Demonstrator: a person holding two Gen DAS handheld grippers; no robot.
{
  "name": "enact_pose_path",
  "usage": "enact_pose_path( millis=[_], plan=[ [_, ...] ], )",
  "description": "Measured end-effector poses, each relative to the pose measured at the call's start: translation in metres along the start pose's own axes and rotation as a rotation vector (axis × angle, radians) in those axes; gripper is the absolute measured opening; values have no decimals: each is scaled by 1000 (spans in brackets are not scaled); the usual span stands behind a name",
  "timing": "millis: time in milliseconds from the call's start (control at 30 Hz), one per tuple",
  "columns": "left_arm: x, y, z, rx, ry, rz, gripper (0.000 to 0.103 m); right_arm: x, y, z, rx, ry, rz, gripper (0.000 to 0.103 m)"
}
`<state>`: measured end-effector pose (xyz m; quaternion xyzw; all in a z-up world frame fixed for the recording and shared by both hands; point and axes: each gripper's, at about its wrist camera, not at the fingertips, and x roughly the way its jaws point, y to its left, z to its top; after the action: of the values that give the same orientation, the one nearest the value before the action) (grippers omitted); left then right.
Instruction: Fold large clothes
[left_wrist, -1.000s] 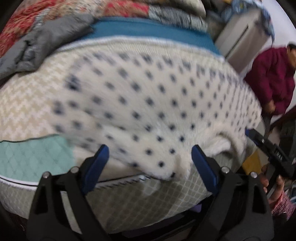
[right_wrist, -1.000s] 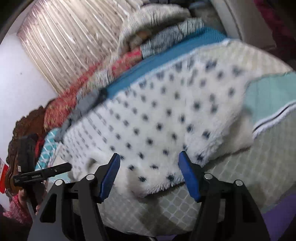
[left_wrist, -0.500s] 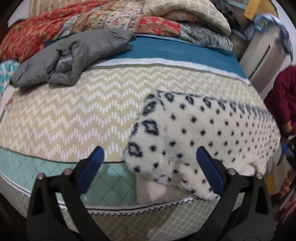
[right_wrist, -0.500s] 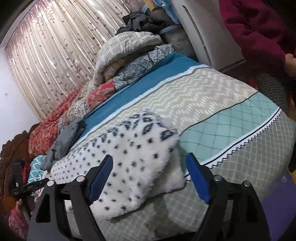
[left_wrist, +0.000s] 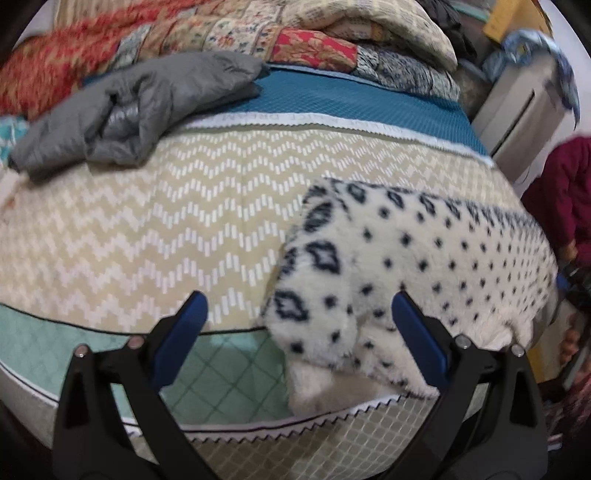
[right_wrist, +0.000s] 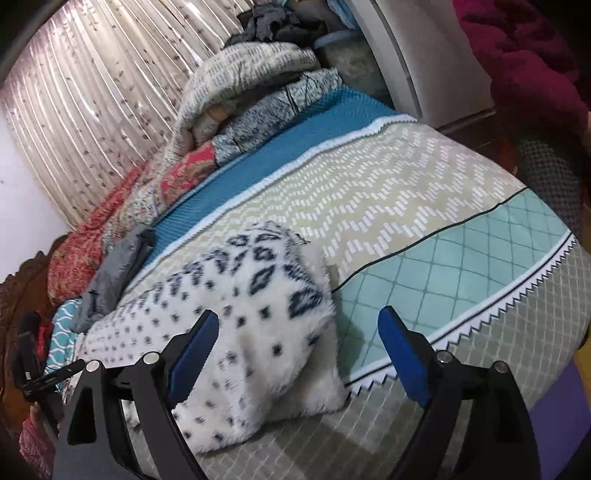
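White fleece garment with dark dots (left_wrist: 406, 273) folded once, near bed (left_wrist: 147, 221) edge; more folding probably left. Left gripper (left_wrist: 295, 325) wide, empty; right gripper (right_wrist: 299, 339) opening, empty.

- The room is lit softly and evenly; no hard shadows fall across the bed (left_wrist: 207, 206), only a faint one under the fleece garment (right_wrist: 258, 317) at its 5 o'clock edge.
- Daylight glows through the curtain (right_wrist: 85, 122) at 10 o'clock in the right wrist view, with pale streaks of glare down its folds.
- Both views bulge like a fisheye: the bed's stripes curve, and black corners ring each frame.
- The left wrist view is slightly smeared, most at 3 o'clock, where a person's maroon sleeve (left_wrist: 565, 195) is blurred.
- The fleece's dark dots look soft in the right wrist view, toward 7 o'clock.
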<state>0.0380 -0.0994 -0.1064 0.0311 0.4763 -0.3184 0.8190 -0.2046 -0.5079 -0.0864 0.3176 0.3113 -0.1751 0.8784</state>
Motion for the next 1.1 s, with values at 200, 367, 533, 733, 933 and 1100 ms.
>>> enact_pose_path(
  millis=[200,367,533,733,933,1100],
  plan=[
    [38,4,2,-4,18,-83,96,59,8,-1,16,196,54,74],
    [68,-1,-17,-24,85,-155,97,80,16,-11,25,225,54,87],
    [63,-2,-20,-46,62,-169,97,77,8,-13,54,227,90,87],
    [50,6,-19,-30,53,-191,97,79,11,-10,51,247,47,88],
    [56,17,-12,-61,85,-248,97,81,19,-6,37,269,33,88],
    [56,-12,-7,-60,69,-343,97,82,57,-8,5,340,160,82]
  ],
)
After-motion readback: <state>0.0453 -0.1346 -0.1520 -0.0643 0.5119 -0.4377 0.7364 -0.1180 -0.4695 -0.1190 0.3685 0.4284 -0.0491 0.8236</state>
